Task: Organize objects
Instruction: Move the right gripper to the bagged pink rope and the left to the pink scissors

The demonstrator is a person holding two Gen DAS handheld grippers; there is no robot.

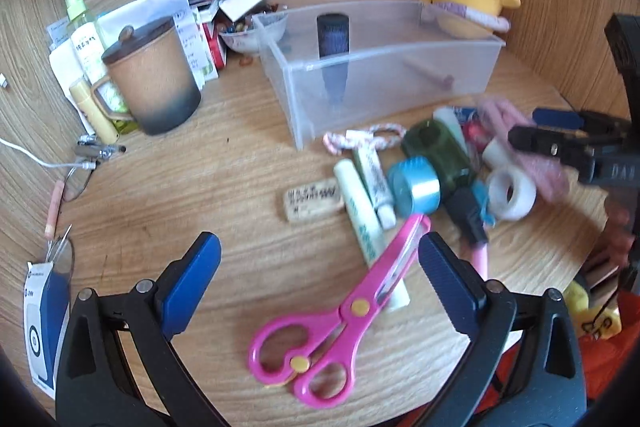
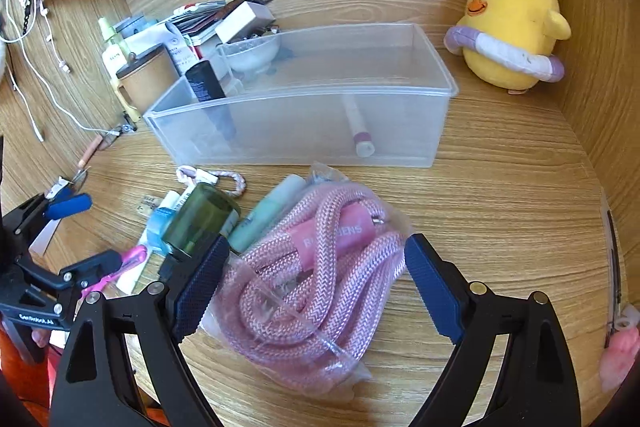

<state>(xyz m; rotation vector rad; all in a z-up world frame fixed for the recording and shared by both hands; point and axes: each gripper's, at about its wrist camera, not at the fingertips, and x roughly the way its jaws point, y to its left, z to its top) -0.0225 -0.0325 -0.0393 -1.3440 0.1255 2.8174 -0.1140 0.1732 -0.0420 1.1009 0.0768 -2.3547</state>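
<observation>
A clear plastic bin point(image 1: 384, 83) point(image 2: 304, 131) stands on the wooden desk with a dark tube point(image 2: 208, 83) and a pink-capped stick point(image 2: 360, 131) inside. My left gripper point(image 1: 320, 267) is open above pink scissors point(image 1: 340, 311), which lie between its fingers. My right gripper point(image 2: 316, 279) is open around a bagged coil of pink rope point(image 2: 304, 283); whether the pads touch the bag I cannot tell. In the left wrist view the right gripper point(image 1: 532, 131) shows at the right with the blurred rope point(image 1: 548, 175) beside it. Small items lie in a pile before the bin.
The pile holds a green jar point(image 1: 436, 151), blue tape point(image 1: 416, 187), white tape point(image 1: 512, 191), tubes point(image 1: 360, 211) and an eraser point(image 1: 312, 199). A brown lidded mug point(image 1: 156, 79), a spray bottle point(image 1: 84, 31) and papers stand at the left. A yellow chick plush point(image 2: 512, 23) sits at the back right.
</observation>
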